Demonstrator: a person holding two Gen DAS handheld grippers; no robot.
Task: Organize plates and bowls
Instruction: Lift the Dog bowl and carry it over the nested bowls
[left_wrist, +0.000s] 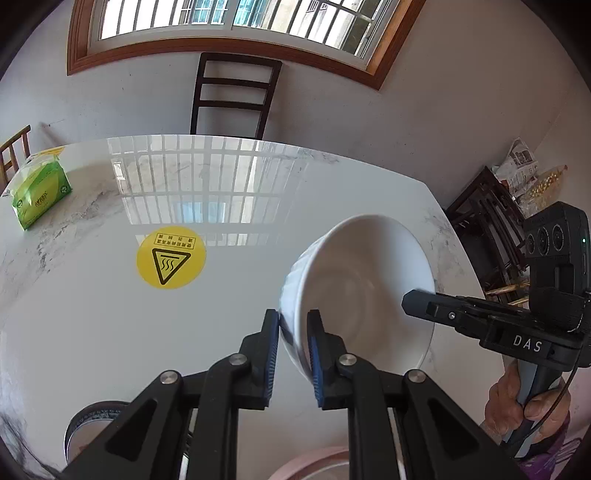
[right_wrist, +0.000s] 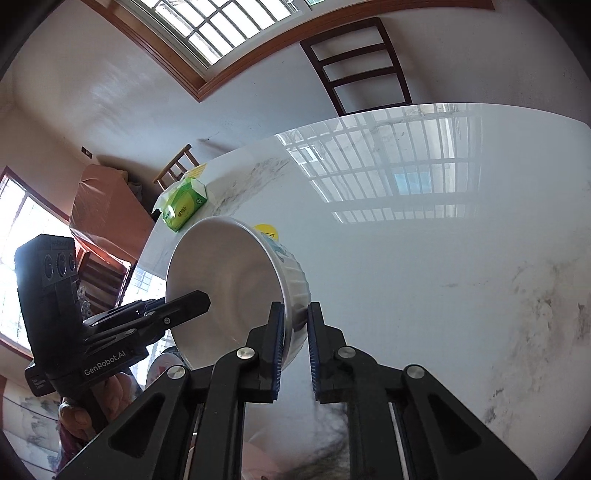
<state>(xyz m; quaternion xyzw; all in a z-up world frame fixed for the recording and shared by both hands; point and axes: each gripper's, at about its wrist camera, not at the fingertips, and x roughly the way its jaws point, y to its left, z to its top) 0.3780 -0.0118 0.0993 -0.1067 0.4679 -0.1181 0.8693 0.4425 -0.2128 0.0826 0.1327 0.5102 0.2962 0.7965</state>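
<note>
A: While both grippers pinch it, where is the bowl (left_wrist: 354, 291)?

B: It hangs tilted above the white table (left_wrist: 92, 314), clear of the surface. The left gripper (left_wrist: 293, 354) has its fingers (left_wrist: 271, 354) clenched on one side of the rim, one pad outside the wall and one inside. The right gripper (right_wrist: 295, 350) is clamped on the opposite side of the rim in the same way.

A: How should this carry go?

B: In my judgement, both hands should travel together and keep the same spacing, so neither grip twists the rim. Levelling the bowl before setting it down would stop it rocking on the glossy table.

A: What else is nearby?

B: A yellow sticker (left_wrist: 171, 257) lies on the table beyond the bowl, and a green tissue pack (left_wrist: 40, 192) sits at the far left edge. A dark chair (left_wrist: 232, 94) stands against the wall under a window (left_wrist: 229, 14).

A: What is unclear?

B: At the bottom of the left view, a dark-rimmed dish (left_wrist: 92, 424) and a pink rim (left_wrist: 314, 465) are mostly hidden behind the fingers, so I cannot tell what they are or where the bowl is meant to go.
</note>
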